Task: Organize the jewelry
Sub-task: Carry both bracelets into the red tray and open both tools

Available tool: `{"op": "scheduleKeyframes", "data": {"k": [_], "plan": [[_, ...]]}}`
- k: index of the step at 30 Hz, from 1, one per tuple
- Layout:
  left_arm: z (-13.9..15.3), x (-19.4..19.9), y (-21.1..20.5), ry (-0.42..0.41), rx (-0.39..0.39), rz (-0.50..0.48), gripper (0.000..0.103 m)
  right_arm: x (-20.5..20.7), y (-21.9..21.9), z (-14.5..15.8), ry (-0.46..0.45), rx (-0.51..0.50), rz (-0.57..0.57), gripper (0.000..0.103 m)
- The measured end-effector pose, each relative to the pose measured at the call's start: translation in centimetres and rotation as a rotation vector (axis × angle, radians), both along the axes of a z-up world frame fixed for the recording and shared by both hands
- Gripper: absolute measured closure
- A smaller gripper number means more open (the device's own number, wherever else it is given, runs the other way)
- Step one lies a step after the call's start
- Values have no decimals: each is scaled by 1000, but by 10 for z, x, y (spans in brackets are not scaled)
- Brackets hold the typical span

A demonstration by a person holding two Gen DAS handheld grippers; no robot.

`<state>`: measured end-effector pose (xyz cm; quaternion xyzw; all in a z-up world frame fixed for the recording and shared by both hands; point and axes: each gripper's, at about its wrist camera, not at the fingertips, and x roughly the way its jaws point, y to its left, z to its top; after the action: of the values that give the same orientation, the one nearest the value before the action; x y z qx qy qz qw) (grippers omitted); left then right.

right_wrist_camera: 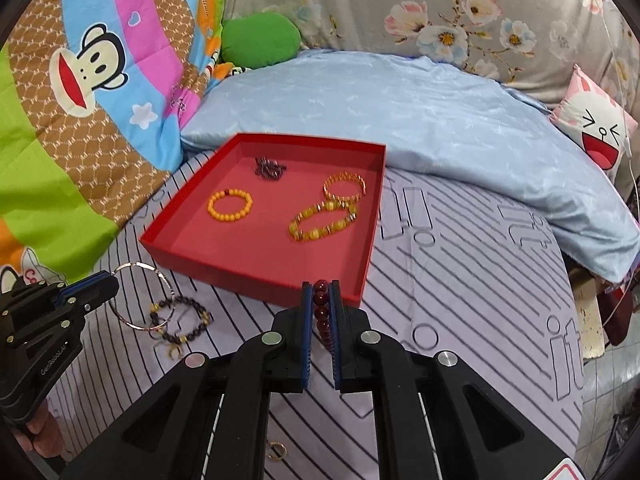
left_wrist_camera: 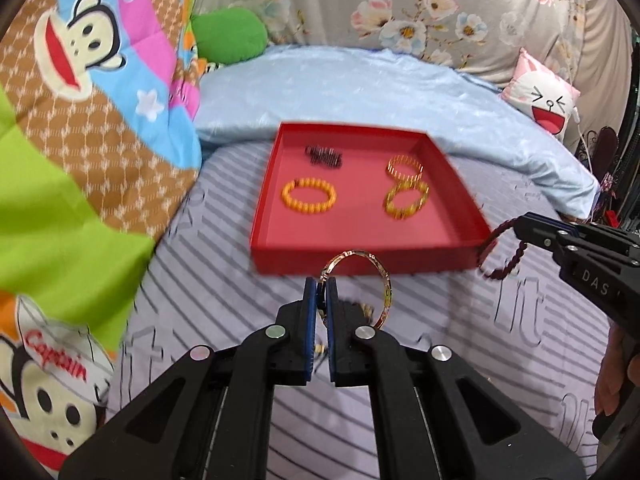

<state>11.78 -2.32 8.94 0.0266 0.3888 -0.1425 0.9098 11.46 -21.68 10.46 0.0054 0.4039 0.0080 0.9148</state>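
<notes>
Between left gripper [left_wrist_camera: 320, 292] pads: bangle [left_wrist_camera: 360, 284], clamped.

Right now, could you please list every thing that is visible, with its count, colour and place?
red tray: one, red, on the striped sheet
beaded bracelets in the tray: four; orange, dark, gold, yellow
thin bangle: one, gold-coloured, held in the left tool
dark red bead bracelet: one, held in the right tool
dark bracelet with gold beads: one, on the sheet near the tray's front
small ring: one, gold-coloured, on the sheet in front
striped sheet: one, lilac
blue quilt: one, behind the tray
green cushion: one, at the back
cartoon pillow: one, white and pink, right
left tool: black, shut on the bangle
right tool: black, shut on the bracelet
</notes>
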Motion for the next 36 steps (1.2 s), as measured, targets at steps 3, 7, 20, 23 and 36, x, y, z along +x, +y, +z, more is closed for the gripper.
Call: {"op": "scheduleKeyframes", "data": {"k": [3, 7, 20, 23, 36], "plan": [[13, 13, -6, -36, 6, -6, 98, 14, 2, 13, -21, -1, 9, 96], [20, 36, -14, -59, 15, -4, 98, 35, 3, 24, -37, 17, 18, 96], [-19, 86, -25, 22, 20, 6, 98, 79, 18, -22, 60, 20, 32, 96], [-29, 90, -23, 41, 24, 12, 98, 82, 17, -33, 82, 4, 21, 96], [-43, 96, -15, 53, 31, 32, 97, 80, 3, -47, 82, -40, -34, 84]]}}
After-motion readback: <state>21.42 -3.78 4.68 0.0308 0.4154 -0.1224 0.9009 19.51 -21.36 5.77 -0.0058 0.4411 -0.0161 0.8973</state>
